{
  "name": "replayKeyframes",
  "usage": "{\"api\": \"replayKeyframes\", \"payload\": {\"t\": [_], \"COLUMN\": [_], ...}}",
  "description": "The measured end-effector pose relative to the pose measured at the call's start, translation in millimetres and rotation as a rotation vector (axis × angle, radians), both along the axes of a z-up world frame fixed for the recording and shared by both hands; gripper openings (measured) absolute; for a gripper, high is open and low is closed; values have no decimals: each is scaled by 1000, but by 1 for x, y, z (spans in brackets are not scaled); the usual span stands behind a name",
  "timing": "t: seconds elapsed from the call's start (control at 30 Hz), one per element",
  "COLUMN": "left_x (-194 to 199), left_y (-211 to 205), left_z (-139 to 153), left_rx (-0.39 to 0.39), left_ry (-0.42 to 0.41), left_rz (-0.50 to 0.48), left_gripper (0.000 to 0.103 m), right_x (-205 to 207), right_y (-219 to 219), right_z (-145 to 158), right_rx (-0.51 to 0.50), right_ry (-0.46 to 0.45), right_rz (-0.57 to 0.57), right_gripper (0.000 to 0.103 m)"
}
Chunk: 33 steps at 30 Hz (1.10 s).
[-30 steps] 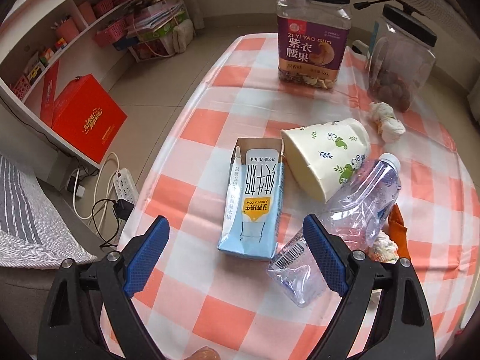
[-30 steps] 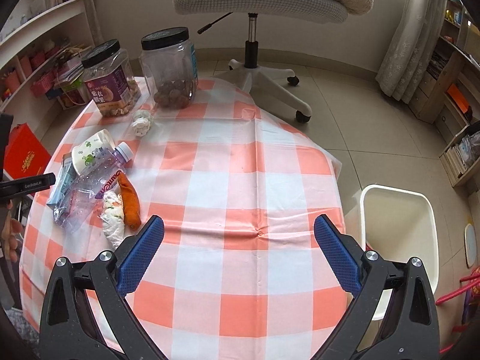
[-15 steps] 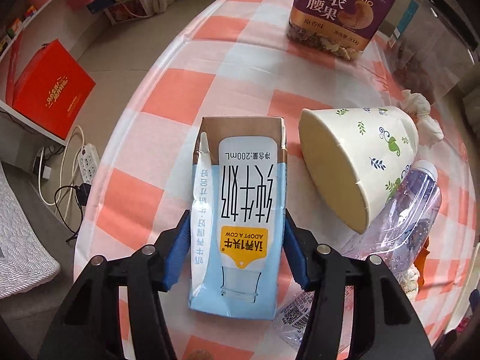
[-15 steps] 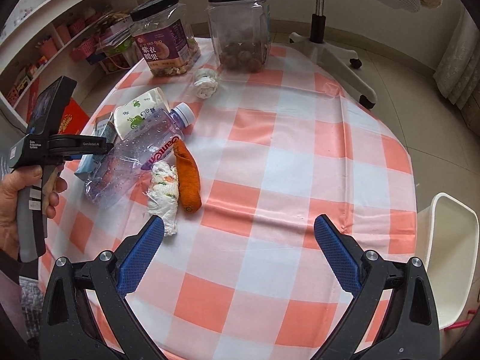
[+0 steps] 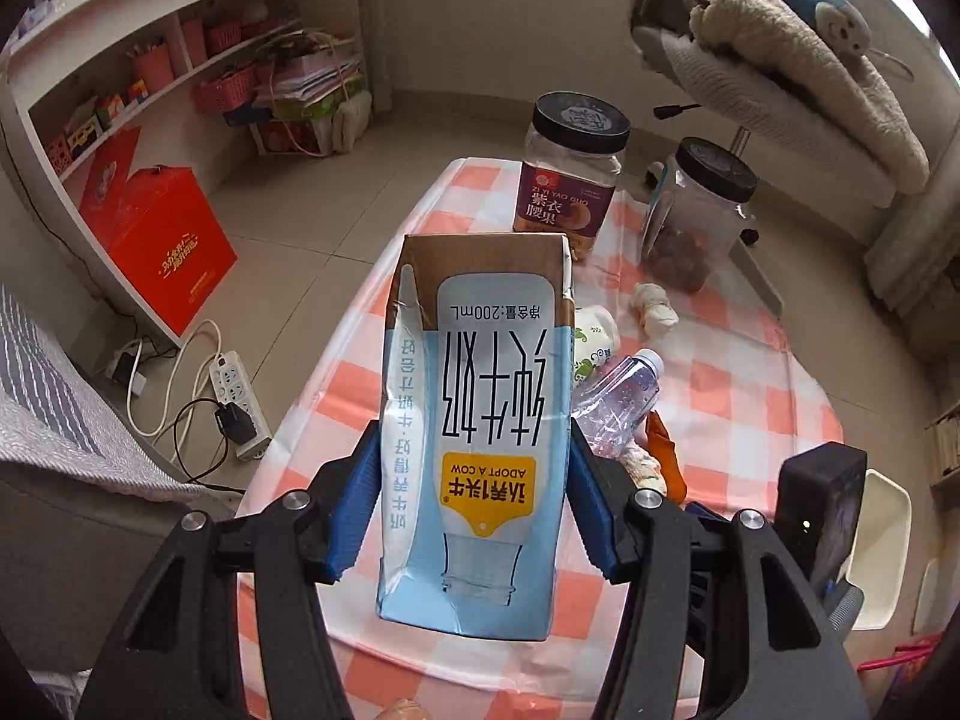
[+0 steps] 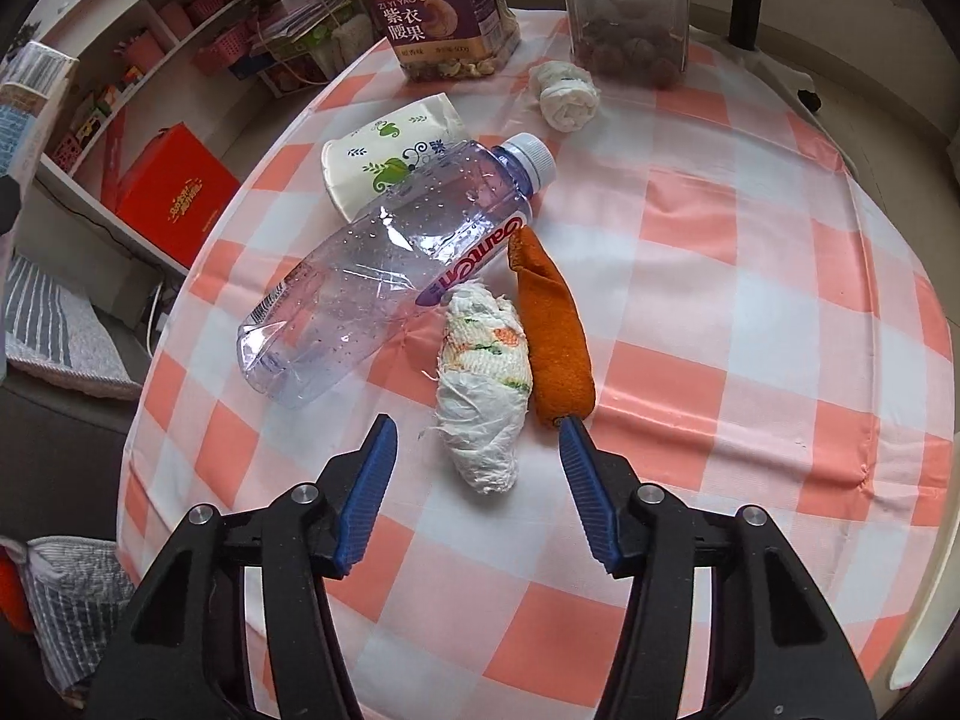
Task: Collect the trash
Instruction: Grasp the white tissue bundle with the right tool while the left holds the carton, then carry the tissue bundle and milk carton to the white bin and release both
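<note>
Left claw (image 5: 474, 501): you are pinching the carton (image 5: 480, 420) between both blue pads, low on its body, and holding it clear above the desk (image 5: 750, 396) in the centre of the left view.
Carton: it is showing upside-down print; in the right view it is peeking in at the upper left edge (image 6: 27, 102).
Right claw (image 6: 477, 489): you are closing it; the pads are standing apart over the tissue wad (image 6: 483, 384) at lower centre, not yet pressing on it, only its near end lying between the tips.
Tissue wad: it is lying on the checked cloth, touching the orange peel (image 6: 555, 330) on its right.
Bottle (image 6: 390, 270): it is lying on its side at left centre, cap toward the upper right, its label end just beside the wad.
Cup (image 6: 390, 150): it is lying tipped over behind the bottle, touching it.
Small tissue (image 6: 564, 93): it is sitting at the top centre, just in front of the clear jar (image 6: 624, 6).
Nut jar (image 6: 444, 6): it is standing at the desk's far edge, left of the clear jar.
</note>
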<state>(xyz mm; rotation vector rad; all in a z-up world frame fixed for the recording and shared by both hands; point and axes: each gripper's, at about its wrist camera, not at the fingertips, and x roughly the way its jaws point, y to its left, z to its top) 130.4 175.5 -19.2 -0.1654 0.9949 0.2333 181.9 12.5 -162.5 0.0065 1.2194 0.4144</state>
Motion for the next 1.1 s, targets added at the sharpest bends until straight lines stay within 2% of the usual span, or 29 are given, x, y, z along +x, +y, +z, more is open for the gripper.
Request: {"api": "replayKeyframes", "payload": {"t": [0.07,0.17,0.23,0.3,0.33,0.37,0.43,0.5,0.8,1.1], "left_x": [-19,-37,-33,-27,-25,-24,-23,-24,-25,-30], "left_y": [1,3,5,5,4,1,-3,-5,-9,-49], "left_z": [-5,-31,-54,-59,-57,-52,-40,-32,-25,-15], "left_rx": [-38,-94,-131,-198,-179,-136,-59,-30,-50,-58], "left_ry": [-2,19,103,112,105,89,44,14,-14,-59], "left_rz": [24,67,92,75,75,78,76,67,59,-10], "left_gripper": [57,57,57,57,57,57,57,57,57,57], "right_x": [4,10,13,16,18,21,21,19,-6,-40], "right_y": [4,10,16,18,17,17,13,9,-28,-82], "right_z": [-7,-11,-14,-20,-24,-27,-26,-20,47,90], "right_rx": [-6,4,0,-8,-8,-12,16,34,74,25], "right_ry": [8,15,2,-1,5,6,2,-4,-140,-281], "right_rz": [-4,-19,-23,-31,-40,-55,-65,-63,-85,-186], "right_gripper": [50,49,51,50,44,34,33,33,33,33]}}
